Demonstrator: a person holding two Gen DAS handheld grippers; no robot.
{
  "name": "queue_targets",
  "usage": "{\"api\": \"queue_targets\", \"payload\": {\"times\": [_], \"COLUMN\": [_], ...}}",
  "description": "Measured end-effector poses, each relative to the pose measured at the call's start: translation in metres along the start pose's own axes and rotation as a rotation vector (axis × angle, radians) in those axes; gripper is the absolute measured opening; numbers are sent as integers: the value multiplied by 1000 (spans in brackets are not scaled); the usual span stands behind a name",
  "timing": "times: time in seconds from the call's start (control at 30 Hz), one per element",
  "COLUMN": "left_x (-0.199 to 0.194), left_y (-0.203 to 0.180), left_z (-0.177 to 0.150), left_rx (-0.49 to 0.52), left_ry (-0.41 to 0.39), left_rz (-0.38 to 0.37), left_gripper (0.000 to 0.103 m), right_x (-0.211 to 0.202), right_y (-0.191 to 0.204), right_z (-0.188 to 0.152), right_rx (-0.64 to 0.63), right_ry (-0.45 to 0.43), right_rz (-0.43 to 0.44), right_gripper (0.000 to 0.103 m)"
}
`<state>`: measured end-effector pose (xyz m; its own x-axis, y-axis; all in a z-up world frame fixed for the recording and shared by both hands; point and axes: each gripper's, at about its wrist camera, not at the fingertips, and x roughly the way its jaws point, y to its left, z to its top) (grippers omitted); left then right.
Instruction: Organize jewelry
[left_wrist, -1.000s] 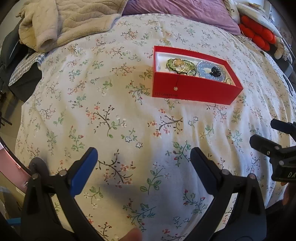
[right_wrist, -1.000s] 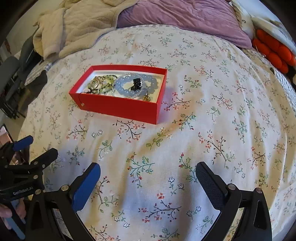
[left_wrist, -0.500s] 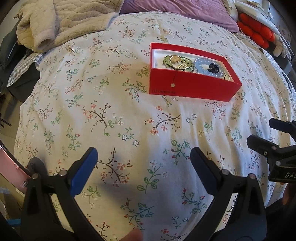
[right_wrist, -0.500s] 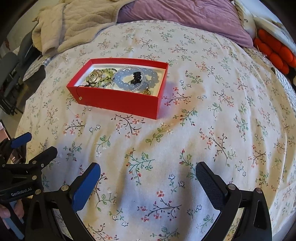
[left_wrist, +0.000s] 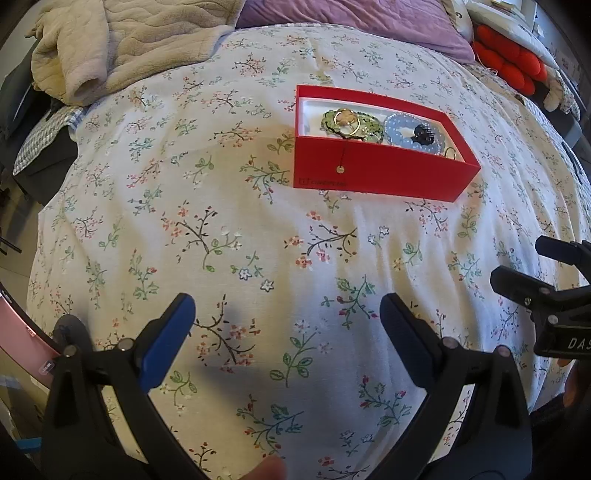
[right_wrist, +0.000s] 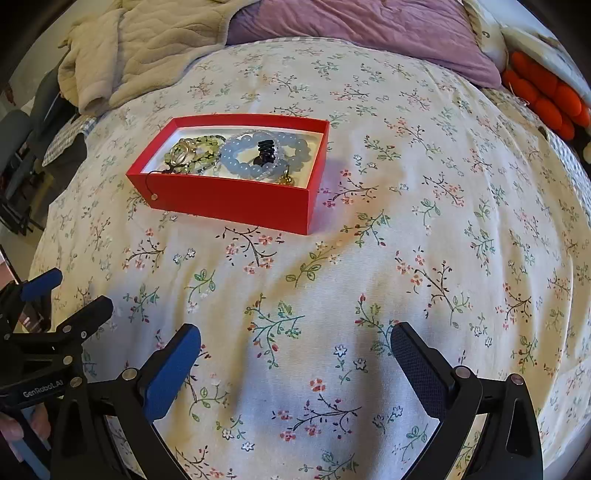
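Observation:
A red open box (left_wrist: 380, 177) (right_wrist: 236, 199) sits on the floral bedspread. It holds a green bead bracelet with gold rings (left_wrist: 347, 123) (right_wrist: 192, 153), a pale blue bead bracelet (left_wrist: 404, 138) (right_wrist: 258, 155), a small black piece (right_wrist: 266, 149) and a gold charm (right_wrist: 286, 180). A thin cord with a small disc hangs over the box's front wall (left_wrist: 339, 169). My left gripper (left_wrist: 286, 314) is open and empty, well short of the box. My right gripper (right_wrist: 295, 343) is open and empty, also short of it.
A beige quilted blanket (left_wrist: 122, 40) lies at the back left, a purple pillow (right_wrist: 369, 29) at the back, red cushions (left_wrist: 509, 62) at the back right. The bed's edge drops off at the left, by dark furniture (right_wrist: 22, 155).
Both grippers stay open and empty. Both views have shifted slightly, the box drifting a little in each; the box's contents are unchanged.

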<state>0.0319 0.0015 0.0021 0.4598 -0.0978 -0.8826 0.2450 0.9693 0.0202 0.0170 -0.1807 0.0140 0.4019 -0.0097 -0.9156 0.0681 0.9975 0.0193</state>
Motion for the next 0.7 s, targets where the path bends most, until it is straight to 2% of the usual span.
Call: {"api": "queue_targets", "payload": {"times": [0.7], "left_x": [0], "left_y": [-1], "left_z": [0], "left_rx": [0], "left_ry": [0], "left_rz": [-2], "left_gripper": [100], "right_x": [-1], "right_y": [-1], "right_z": [0], "right_rx": [9], "right_ry": [-4], "right_rz": [-1], "right_gripper": [103]}}
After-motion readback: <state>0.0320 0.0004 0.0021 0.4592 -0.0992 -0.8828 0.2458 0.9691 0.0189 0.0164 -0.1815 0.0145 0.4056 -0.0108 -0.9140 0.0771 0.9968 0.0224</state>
